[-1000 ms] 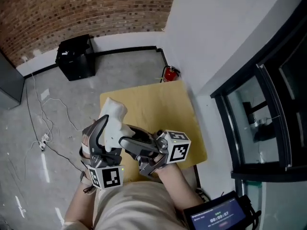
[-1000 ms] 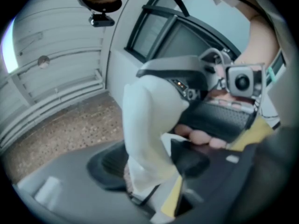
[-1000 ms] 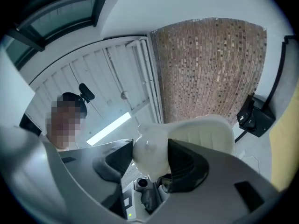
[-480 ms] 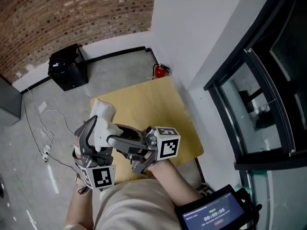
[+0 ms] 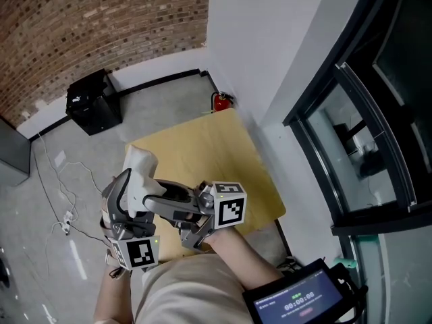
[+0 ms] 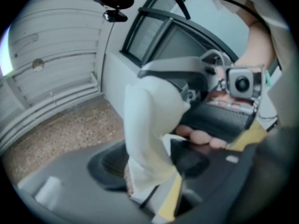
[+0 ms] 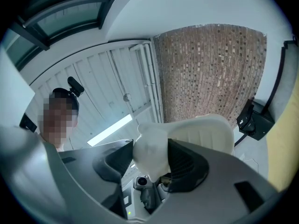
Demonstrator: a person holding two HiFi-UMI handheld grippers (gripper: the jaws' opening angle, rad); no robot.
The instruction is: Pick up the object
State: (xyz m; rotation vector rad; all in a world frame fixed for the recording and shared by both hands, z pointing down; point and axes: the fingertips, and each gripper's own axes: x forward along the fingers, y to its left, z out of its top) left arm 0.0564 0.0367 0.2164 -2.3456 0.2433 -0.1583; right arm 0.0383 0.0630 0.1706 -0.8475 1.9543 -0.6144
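White moulded object (image 5: 139, 163), held over wooden table's (image 5: 223, 155) left edge, left gripper (image 6: 149, 164) clamped on it, right gripper (image 7: 150, 160) clamped likewise.

Concealment noted, head view.
Base of white object (image 5: 138, 166) hidden behind left gripper (image 5: 130, 196) and right gripper (image 5: 157, 202); worktop (image 5: 223, 150) covered at 7 o'clock; screen (image 5: 298, 300) text unreadable.

The left tool (image 6: 152, 166) clamps a white object (image 6: 148, 118), whose upper end the right tool (image 6: 187, 78) also grips.
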